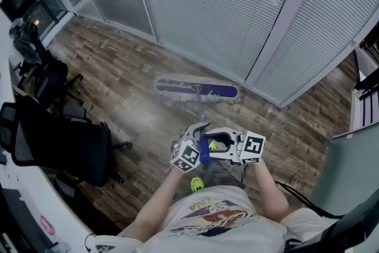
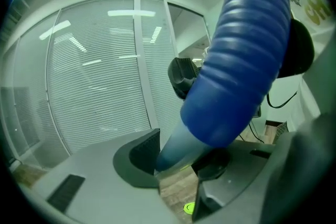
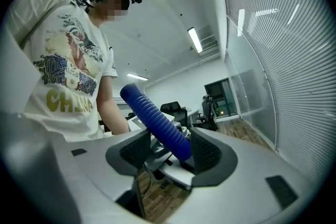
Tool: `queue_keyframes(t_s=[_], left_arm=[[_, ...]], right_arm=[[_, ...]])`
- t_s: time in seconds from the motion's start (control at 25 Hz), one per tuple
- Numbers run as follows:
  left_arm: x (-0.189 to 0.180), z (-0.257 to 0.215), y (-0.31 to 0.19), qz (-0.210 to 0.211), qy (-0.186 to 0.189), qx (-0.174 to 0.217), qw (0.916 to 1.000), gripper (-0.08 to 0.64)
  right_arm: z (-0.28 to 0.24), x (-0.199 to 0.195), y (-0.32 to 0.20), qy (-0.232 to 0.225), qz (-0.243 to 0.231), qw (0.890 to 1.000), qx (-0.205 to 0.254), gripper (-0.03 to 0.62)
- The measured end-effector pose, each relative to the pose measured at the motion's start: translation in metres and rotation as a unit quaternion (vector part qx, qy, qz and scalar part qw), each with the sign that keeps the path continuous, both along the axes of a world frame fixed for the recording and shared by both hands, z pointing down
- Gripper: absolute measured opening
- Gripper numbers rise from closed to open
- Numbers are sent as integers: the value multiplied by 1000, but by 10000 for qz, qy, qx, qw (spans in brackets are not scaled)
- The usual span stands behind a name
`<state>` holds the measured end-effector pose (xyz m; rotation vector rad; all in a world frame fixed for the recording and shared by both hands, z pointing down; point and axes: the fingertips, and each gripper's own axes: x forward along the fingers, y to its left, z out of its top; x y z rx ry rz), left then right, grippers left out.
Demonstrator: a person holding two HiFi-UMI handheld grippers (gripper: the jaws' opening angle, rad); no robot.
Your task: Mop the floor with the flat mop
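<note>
The flat mop's purple head (image 1: pixel 196 90) lies on the wood floor close to the glass wall, and its thin pole (image 1: pixel 200 106) runs back toward me. In front of my chest both grippers hold the blue ribbed mop handle (image 1: pixel 205 154). My left gripper (image 1: pixel 194 140) is shut on the handle from the left, and my right gripper (image 1: pixel 220 145) is shut on it from the right. In the left gripper view the handle (image 2: pixel 236 60) rises thick from between the jaws of the left gripper (image 2: pixel 176 162). In the right gripper view the handle (image 3: pixel 155 118) slants up between the right gripper's (image 3: pixel 168 152) dark pads.
Black office chairs (image 1: pixel 65 145) and a desk edge (image 1: pixel 12 186) crowd the left side. A glass wall with blinds (image 1: pixel 225 9) runs just behind the mop head. A black cable (image 1: pixel 296 192) lies on the floor at my right. My yellow-green shoe (image 1: pixel 196 184) shows below the grippers.
</note>
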<state>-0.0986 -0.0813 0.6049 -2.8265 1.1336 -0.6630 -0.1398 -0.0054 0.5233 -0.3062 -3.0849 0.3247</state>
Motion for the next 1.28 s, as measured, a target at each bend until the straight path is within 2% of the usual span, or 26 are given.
queue_keyframes(t_s=[0.12,0.36,0.6,0.8,0.96,1.04,1.16,1.28], left_arm=[[-5,0,-48,-12,-23,-6,10000,117],[-19,-25,-156,-99,140,122,9998,117],[-16,-33,-240,-69,124,108,9998,116],[-20,-44,-295,-307,252,331,9987,115],[-25,-57,-327,-381,164,557,9976,93],[-28,-65,-339,-422,173,646,9969,83],[-25,-73,-350,-386,200,673,9968,81],[-30,-73,-358,-452,136,751,9961,81]], right_arm=[[-2,-3,-48,-81,-21,10000,-1,222],[-25,-15,-159,-554,131,9982,-171,222],[-33,-10,-245,-584,3,9978,-299,222],[-42,-10,-301,-866,-25,9954,-416,221],[-55,-12,-335,-1020,-64,9938,-446,219],[-52,-14,-352,-956,-85,9939,-546,215],[-42,-8,-370,-768,-74,9945,-708,158],[-44,-12,-379,-720,-21,9958,-571,156]])
